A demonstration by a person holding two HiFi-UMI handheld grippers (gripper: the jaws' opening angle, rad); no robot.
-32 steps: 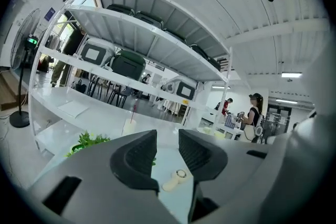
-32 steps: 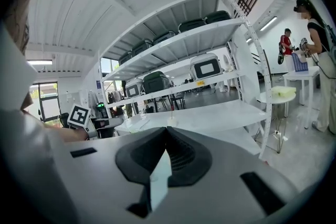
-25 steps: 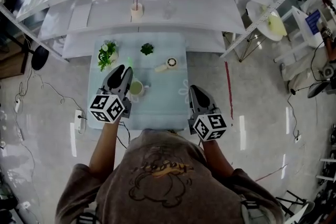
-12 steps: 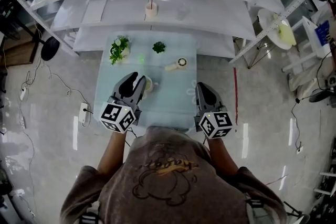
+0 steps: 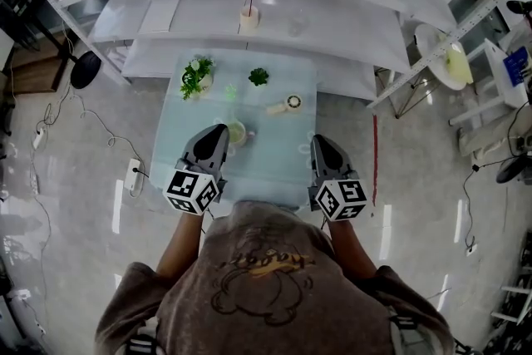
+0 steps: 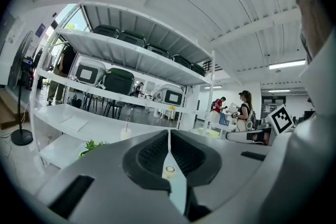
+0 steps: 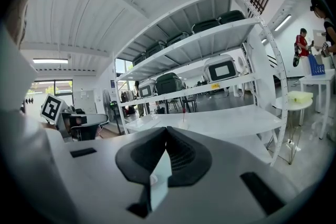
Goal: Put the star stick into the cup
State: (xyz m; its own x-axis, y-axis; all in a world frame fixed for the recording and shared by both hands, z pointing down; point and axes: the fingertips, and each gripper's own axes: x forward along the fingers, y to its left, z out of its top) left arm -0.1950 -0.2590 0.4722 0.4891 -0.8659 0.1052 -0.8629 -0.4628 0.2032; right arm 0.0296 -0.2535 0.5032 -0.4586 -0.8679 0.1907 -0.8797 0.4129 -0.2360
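A small cup [image 5: 237, 131] with a green inside stands on the pale blue table [image 5: 274, 162]. A faint pale green thing [image 5: 230, 93], perhaps the star stick, lies beyond it; it is too small to be sure. My left gripper [image 5: 214, 135] hovers just left of the cup. Its jaws are closing, the tips meet in the left gripper view [image 6: 168, 131], and nothing is between them. My right gripper [image 5: 319, 144] hangs over the table's right part. In the right gripper view [image 7: 167, 128] its tips also meet on nothing.
Two small green plants [image 5: 197, 75] [image 5: 258, 76] and a white round-headed object [image 5: 288, 104] sit on the table's far half. On the white shelf [image 5: 349, 29] behind stand a cup with a red stick [image 5: 249, 14] and a clear glass [image 5: 298, 22]. People stand far off in both gripper views.
The left jaws went from wide open to closed with nothing in them. The left gripper drew back slightly along the cup's left side. The right gripper has stayed put.
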